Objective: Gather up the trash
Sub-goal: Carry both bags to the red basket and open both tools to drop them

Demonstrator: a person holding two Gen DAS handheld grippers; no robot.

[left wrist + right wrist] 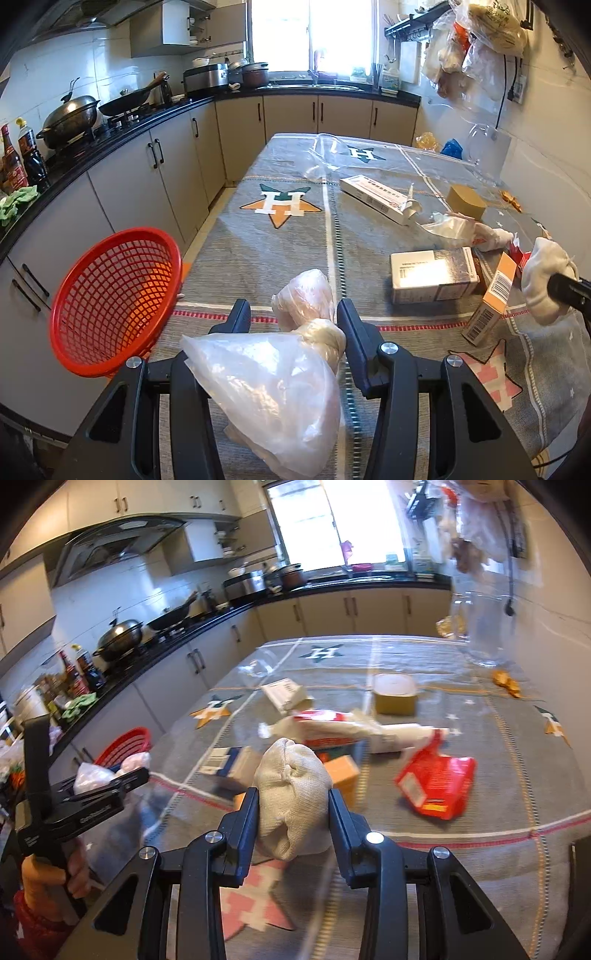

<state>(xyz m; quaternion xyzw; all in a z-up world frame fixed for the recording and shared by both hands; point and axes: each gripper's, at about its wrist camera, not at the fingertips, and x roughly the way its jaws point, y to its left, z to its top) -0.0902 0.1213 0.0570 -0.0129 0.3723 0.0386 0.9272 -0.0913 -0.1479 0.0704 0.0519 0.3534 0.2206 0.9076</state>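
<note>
Item one: knotted, crumpled clear plastic bag, gripped in my left gripper, jaws pinching at its twisted knot. Light, limp and slippery; I judge the knot the only firm hold, since the loose film below would slide out.

Item two: off-white cloth bundle with a tied top, clamped in my right gripper, both pads pressing its sides. Soft, compressible, light; a grip across the middle should keep it.

Receptacle: round red plastic mesh basket, tilted at the table edge, at nine o'clock of the left gripper.

Remaining on the grey star-patterned tablecloth: white and grey cardboard box at two o'clock, orange barcode carton at three, red foil packet at two of the right gripper. Cartons stiff, packet slick.
</note>
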